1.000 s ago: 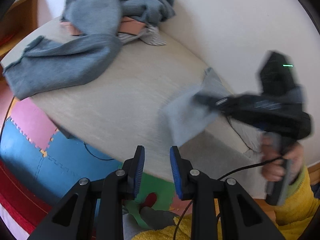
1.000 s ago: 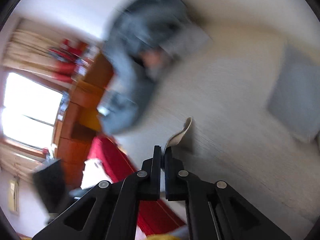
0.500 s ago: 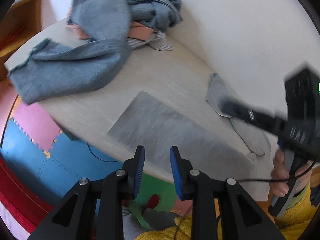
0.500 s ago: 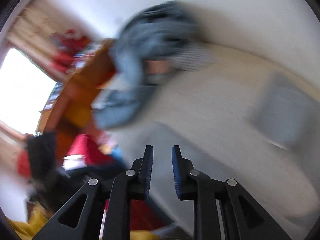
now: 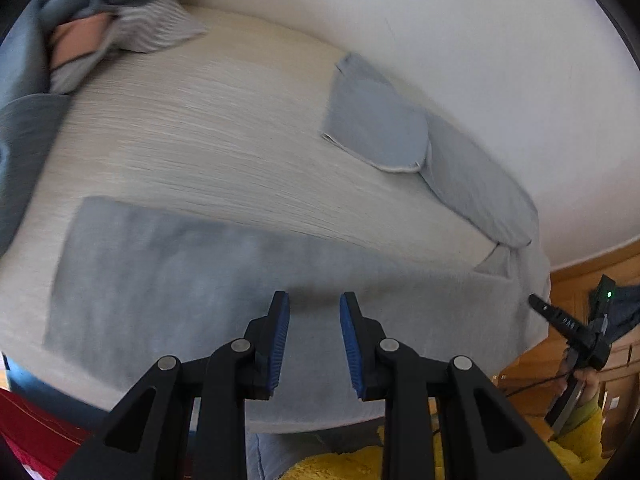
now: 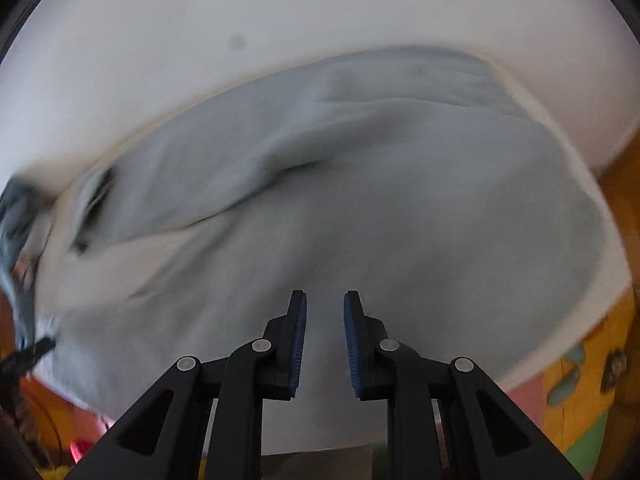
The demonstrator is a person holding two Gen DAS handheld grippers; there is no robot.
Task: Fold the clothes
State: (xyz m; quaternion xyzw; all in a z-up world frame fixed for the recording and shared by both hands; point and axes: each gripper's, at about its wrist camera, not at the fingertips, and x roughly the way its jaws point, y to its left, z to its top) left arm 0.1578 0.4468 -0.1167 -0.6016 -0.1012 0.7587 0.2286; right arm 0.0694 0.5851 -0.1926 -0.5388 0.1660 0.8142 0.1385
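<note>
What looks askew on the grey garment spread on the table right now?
The grey garment lies mostly flat, but one sleeve is doubled back on itself near the wall, and the near hem hangs over the table edge.

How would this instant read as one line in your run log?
task: fold clothes | grey garment spread on table | left gripper open, empty | right gripper open, empty | pile waiting

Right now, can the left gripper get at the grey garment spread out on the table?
Probably yes. The left gripper hovers with its jaws apart and empty directly over the grey garment, and nothing lies between them. The right gripper is off at the table's far end, out of the way.
</note>
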